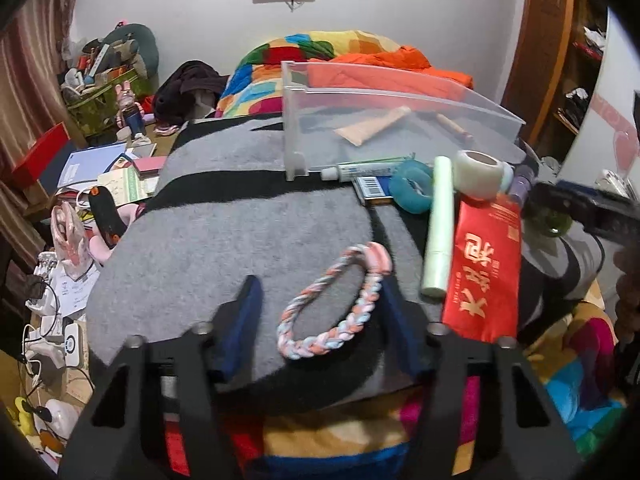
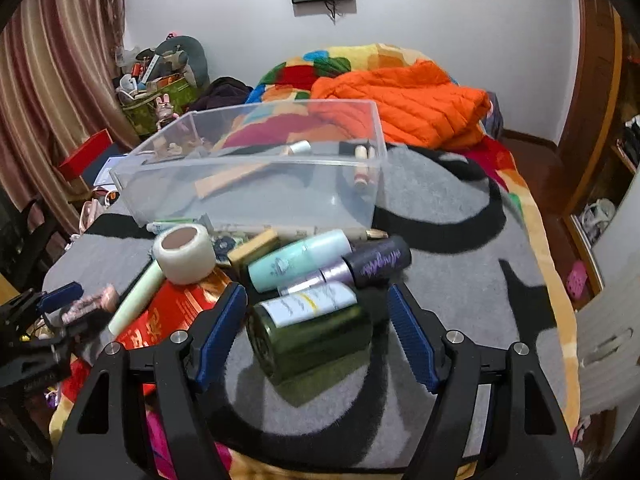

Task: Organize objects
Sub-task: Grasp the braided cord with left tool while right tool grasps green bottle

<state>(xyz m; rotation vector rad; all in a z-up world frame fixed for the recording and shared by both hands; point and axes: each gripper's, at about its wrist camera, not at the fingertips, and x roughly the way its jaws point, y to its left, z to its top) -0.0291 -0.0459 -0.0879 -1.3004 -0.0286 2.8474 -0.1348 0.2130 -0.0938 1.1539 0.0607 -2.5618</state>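
A braided pink, blue and orange ring (image 1: pixel 332 308) lies flat on the grey and black blanket (image 1: pixel 224 232). My left gripper (image 1: pixel 320 286) straddles it: the right pad touches the ring's edge, while the left pad stands clear of it. A dark green bottle (image 2: pixel 308 340) with a white label lies on its side between the pads of my right gripper (image 2: pixel 315 290), with a gap on its right. The clear plastic bin (image 2: pixel 256 196) behind it holds a tan tube and a small stick.
In front of the bin lie a white tape roll (image 2: pixel 184 254), a teal bottle (image 2: pixel 300 258), a purple-black bottle (image 2: pixel 378 262), a red packet (image 1: pixel 486 264), a pale green tube (image 1: pixel 438 224) and a teal ring (image 1: pixel 412 192). An orange jacket (image 2: pixel 408 108) lies behind it.
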